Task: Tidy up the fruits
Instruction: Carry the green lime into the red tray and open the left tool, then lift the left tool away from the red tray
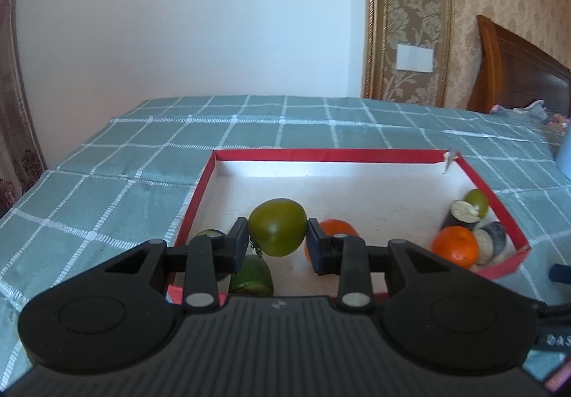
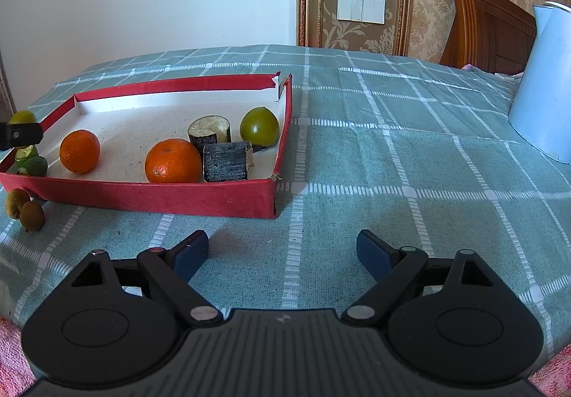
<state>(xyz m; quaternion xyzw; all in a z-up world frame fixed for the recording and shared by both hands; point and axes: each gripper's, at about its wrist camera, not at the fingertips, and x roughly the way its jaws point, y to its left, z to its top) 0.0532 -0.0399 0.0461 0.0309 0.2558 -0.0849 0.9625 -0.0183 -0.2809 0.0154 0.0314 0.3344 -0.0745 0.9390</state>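
Observation:
My left gripper [image 1: 277, 241] is shut on a green fruit [image 1: 276, 231] and holds it above the near left corner of a red tray [image 1: 321, 155] with a white floor. Under it lie a dark green fruit [image 1: 251, 274] and an orange [image 1: 339, 229]. At the tray's right end are another orange [image 1: 455, 247], a green fruit [image 1: 476, 200] and dark eggplant pieces [image 1: 494, 238]. In the right wrist view my right gripper [image 2: 283, 252] is open and empty above the cloth, in front of the tray [image 2: 142, 195]. The left gripper's finger [image 2: 21, 134] shows at the far left.
Two small brown fruits [image 2: 23, 207] lie on the cloth outside the tray's near left corner. A pale blue kettle [image 2: 544, 83] stands at the right. The table has a green checked cloth [image 2: 392, 165]. A wooden headboard [image 2: 489, 25] is behind.

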